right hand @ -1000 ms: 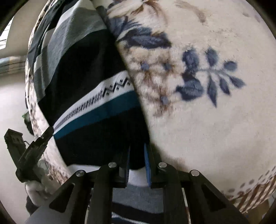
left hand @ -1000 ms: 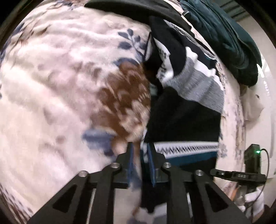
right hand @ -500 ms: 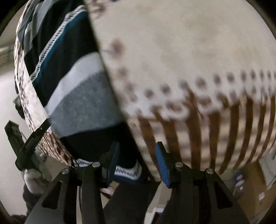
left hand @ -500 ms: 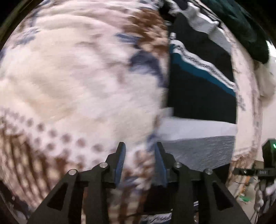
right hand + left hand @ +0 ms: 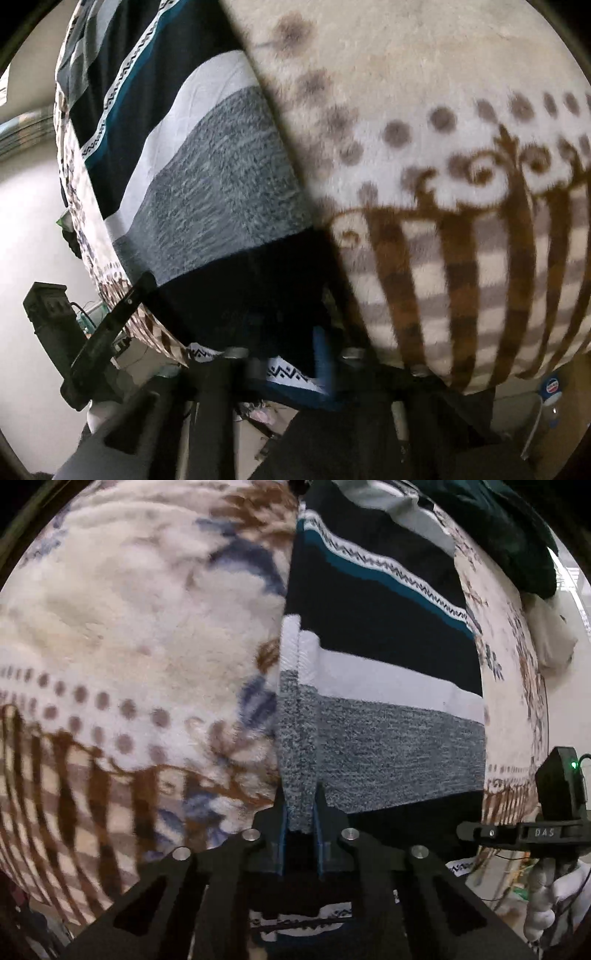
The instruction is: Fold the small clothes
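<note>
A striped knit sweater [image 5: 384, 716] with black, teal, white and grey bands lies flat on a floral fleece blanket [image 5: 122, 627]. My left gripper [image 5: 300, 812] is shut on the sweater's grey left edge near the hem. In the right wrist view the same sweater [image 5: 207, 177] lies left of centre. My right gripper [image 5: 284, 354] is at its black hem band at the blanket's edge; its fingers are blurred and spread apart, with the hem between them.
The blanket's brown striped border [image 5: 461, 280] hangs over the front edge. A dark green garment [image 5: 517, 535] and a white cloth [image 5: 550, 635] lie at the far right. The other gripper's black body [image 5: 554, 812] shows at the right edge.
Both grippers let go, opened and pulled back toward the sweater's hem. The left one has now shut on the grey side edge; the right one sits open at the black hem.
</note>
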`<state>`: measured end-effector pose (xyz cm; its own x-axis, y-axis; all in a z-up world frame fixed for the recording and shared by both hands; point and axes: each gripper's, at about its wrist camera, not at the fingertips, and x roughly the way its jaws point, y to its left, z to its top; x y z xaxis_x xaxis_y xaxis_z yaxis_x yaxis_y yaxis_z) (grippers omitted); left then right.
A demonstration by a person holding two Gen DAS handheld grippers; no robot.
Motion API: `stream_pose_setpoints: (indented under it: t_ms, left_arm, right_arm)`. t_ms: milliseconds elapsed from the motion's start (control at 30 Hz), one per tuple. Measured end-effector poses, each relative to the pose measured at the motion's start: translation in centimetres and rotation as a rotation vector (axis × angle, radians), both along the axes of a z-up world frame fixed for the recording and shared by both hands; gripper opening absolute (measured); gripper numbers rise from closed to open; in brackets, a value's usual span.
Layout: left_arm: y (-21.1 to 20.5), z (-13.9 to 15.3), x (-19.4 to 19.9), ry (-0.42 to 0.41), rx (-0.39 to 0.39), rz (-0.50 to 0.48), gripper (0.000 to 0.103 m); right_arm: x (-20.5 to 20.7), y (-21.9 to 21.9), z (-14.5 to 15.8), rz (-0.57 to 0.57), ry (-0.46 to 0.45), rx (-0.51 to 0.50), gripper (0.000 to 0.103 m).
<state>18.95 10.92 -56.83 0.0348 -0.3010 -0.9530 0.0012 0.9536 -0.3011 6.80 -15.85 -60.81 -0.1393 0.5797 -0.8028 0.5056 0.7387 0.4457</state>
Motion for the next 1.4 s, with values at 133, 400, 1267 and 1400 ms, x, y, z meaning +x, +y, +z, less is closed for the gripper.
stream_pose_setpoints:
  t_ms: [133, 400, 1267, 1400]
  left_arm:
    - [2.6, -1.1, 0.0, 0.024, -0.021, 0.026, 0.009]
    - [3.2, -0.9, -2.6, 0.117, -0.163, 0.1, 0.055]
    - [0.4, 9.3, -2.5, -0.152, -0.297, 0.071, 0.01]
    - [0.7, 13.7, 1.9, -0.271, -0.349, 0.085, 0.01]
  right_arm:
    - [-0.5, 0.3, 0.6, -0.017, 0.008, -0.023, 0.013]
    - [-0.3, 1.6, -0.9, 0.05, 0.07, 0.025, 0.056]
    - [2.7, 6.1, 7.2, -0.04, -0.194, 0.226, 0.016]
    - [7.6, 5.7, 13.1, -0.067, -0.319, 0.204, 0.016]
